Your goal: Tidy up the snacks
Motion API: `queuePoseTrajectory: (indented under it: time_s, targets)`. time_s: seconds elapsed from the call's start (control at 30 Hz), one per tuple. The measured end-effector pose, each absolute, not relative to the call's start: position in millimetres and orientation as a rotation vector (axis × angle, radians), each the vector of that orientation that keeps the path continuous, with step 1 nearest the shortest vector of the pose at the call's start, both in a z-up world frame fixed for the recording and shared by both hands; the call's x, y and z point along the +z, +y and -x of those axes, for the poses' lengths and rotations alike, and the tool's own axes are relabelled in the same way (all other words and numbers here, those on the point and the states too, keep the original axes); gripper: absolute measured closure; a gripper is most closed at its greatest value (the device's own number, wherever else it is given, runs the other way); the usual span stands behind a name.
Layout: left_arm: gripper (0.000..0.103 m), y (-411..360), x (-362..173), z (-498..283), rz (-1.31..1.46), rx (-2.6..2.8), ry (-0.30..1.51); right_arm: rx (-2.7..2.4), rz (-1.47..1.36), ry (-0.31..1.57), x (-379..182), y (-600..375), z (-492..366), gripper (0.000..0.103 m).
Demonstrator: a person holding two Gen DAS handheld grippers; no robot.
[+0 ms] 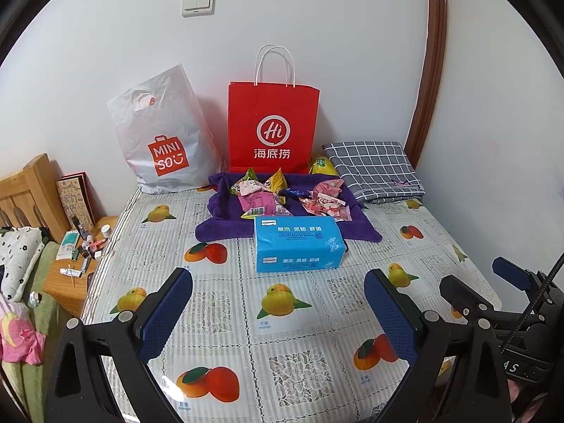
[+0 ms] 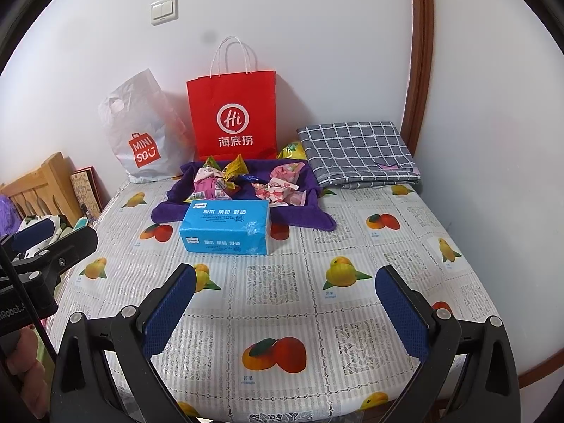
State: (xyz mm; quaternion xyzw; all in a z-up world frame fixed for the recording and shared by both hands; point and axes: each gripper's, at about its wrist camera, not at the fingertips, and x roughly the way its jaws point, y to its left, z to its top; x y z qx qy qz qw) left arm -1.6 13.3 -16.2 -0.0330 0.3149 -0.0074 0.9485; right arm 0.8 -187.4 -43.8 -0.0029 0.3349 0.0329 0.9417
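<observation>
- On the table [image 1: 289,320], covered by a fruit-print cloth, both grippers hover low over the near edge, well apart from the snacks.
- Left gripper [image 1: 278,296]: jaws spread wide, blue pads facing each other, nothing between them.
- Right gripper [image 2: 285,296]: jaws likewise spread wide and empty; it also shows at the right edge of the left wrist view.
- Snacks [image 1: 282,197]: a loose heap of small wrapped packets at the far middle of the table. Most wrappers are pink or pink-and-white; two are yellow-green pyramid-shaped packets standing at the back; one dark blue wrapper lies in the middle. A barcode label shows on one pink packet at the front left.
- Purple towel [image 1: 225,225]: lies under the snacks, its edges raised around them like a shallow tray.
- Tissue pack [image 1: 299,243]: light blue with white print, just in front of the heap, resting on the towel's near edge.
- Red bag [image 1: 273,123]: paper, white handles, upright against the wall directly behind the snacks.
- White bag [image 1: 162,134]: plastic, red logo, leaning on the wall left of the red bag.
- Checked cloth [image 1: 373,169]: grey, folded, at the far right corner.
- Yellow packet [image 1: 320,164]: partly hidden between the red bag and the checked cloth.
</observation>
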Motion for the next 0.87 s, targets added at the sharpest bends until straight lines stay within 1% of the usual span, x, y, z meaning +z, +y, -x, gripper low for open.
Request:
queuePoseTrajectory:
  time_s: [0.87]
  targets:
    - [0.004, 11.7, -15.8, 0.3, 0.055, -0.013, 0.628, 0.072, 0.010, 0.676, -40.1, -185.4, 3.2, 0.002]
